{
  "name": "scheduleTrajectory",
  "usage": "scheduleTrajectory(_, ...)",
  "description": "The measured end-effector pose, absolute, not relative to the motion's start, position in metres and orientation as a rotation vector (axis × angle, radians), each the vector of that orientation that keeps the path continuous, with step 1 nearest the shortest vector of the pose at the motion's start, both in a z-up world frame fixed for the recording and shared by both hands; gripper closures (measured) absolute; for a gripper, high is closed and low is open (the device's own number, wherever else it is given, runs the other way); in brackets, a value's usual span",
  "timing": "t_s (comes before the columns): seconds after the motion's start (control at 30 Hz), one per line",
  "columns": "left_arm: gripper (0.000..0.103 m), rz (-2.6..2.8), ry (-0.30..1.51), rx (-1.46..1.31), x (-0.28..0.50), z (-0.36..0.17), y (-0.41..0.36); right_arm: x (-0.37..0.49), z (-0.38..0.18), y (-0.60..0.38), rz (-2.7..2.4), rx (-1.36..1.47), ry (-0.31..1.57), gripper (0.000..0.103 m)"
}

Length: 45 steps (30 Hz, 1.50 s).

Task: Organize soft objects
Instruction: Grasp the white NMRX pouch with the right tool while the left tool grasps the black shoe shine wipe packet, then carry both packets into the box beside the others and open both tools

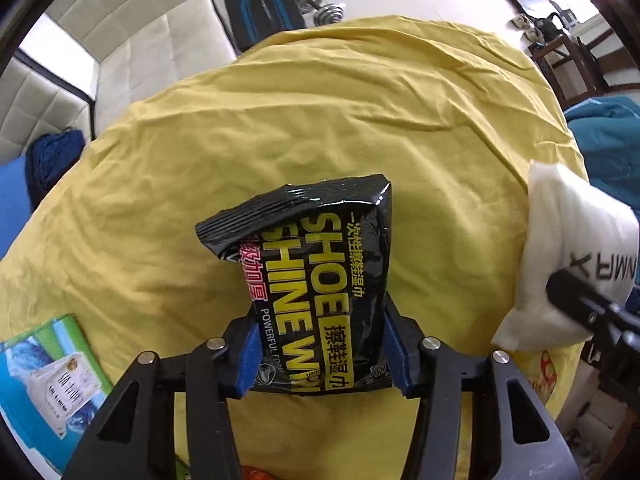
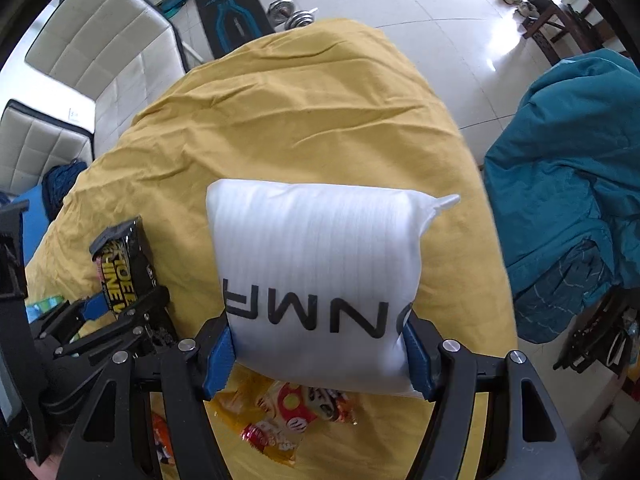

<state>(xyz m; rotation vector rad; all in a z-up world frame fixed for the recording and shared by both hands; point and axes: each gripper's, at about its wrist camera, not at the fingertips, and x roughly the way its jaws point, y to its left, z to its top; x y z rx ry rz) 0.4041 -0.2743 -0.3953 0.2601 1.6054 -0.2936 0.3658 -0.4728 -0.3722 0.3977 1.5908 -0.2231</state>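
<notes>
While both claws are loaded, here's the rundown:
left claw (image 1: 320,354): clenched on the wipes pack (image 1: 316,280), lifted off the yellow cloth (image 1: 320,120), probably for sorting
right claw (image 2: 320,354): grasping the white pouch (image 2: 316,264) by its sides, above snack packets (image 2: 288,412)

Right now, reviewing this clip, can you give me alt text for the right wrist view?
The right gripper clamps a white foam-wrapped pouch with black lettering above a wrinkled yellow cloth. At left, the left gripper holds a black shoe-shine wipes packet; orange-red snack wrappers lie below the pouch, and a teal garment is draped at right.
</notes>
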Motion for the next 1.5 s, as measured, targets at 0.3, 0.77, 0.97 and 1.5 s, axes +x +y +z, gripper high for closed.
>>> scheduleTrajectory(0.3,0.055,-0.263,1.508,0.270,0.397,-0.359,-0.246,0.363,-0.368,-0.433,-0.181,0.328,1.584,0.031)
scheduleTrajectory(0.77,0.055,-0.295,1.306,0.180,0.350,-0.245,-0.191,0.323,-0.278,-0.377,-0.093,0.325,1.456,0.032)
scheduleTrajectory(0.97,0.055,-0.299,1.257,0.129,0.318,-0.204,-0.151,0.289,-0.242,-0.332,-0.043,0.314,1.413,0.032)
scheduleTrajectory(1.5,0.055,-0.223,1.164,0.004,0.243,-0.146,-0.012,0.227,-0.175,-0.181,0.108,0.218,1.323,0.032)
